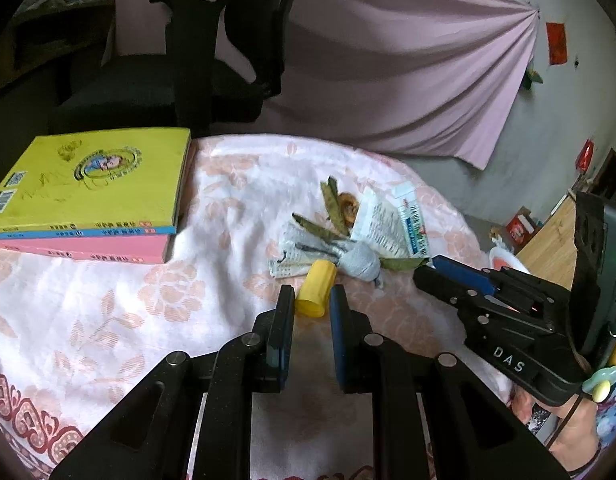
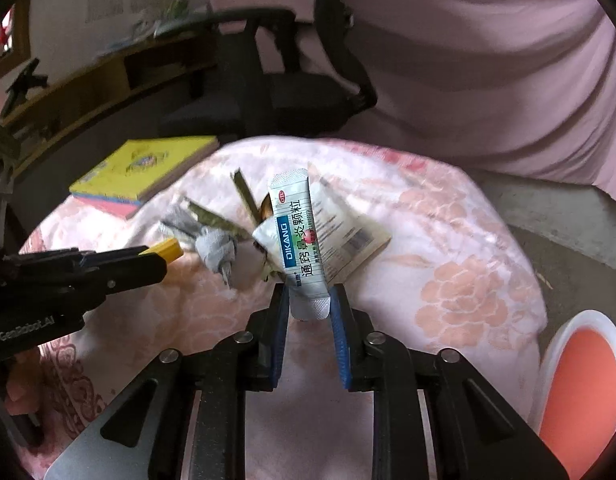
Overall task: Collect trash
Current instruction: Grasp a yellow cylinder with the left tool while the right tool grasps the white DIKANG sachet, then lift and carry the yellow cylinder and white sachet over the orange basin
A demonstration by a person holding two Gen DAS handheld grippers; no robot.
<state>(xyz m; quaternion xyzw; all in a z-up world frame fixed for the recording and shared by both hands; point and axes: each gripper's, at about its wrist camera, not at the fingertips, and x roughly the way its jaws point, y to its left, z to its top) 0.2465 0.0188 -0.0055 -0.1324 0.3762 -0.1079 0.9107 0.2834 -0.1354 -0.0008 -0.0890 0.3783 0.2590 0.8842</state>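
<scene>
Left tongs [image 1: 311, 300] narrow, clamped on a yellow cap [image 1: 315, 291] lying on its side; its open end faces the camera and its far end touches the trash pile. Right tongs [image 2: 309, 300] also narrow, gripping the lower sealed end of a white sachet [image 2: 304, 240] with blue and green print; the sachet stands tilted up from the jaws. In the left view the sachet [image 1: 411, 216] is small and its print unreadable.

The trash sits mid-bench on the floral cloth [image 1: 128, 300]: a grey tissue wad [image 1: 358, 262], dry green leaves [image 1: 320, 230], a brownish round piece [image 1: 348, 208] mostly hidden behind paper, and printed leaflets [image 1: 378, 226]. How many leaflets there are cannot be told, since they overlap.

Stacked books [image 1: 96, 188], yellow over pink, lie at the bench's left edge, partly cut off. A black office chair [image 1: 196, 60] stands behind, dark and hard to read. An orange-and-white bin [image 2: 580, 384] is cut by the right view's edge. A hand [image 1: 576, 432] under the right tool is only partly seen.
</scene>
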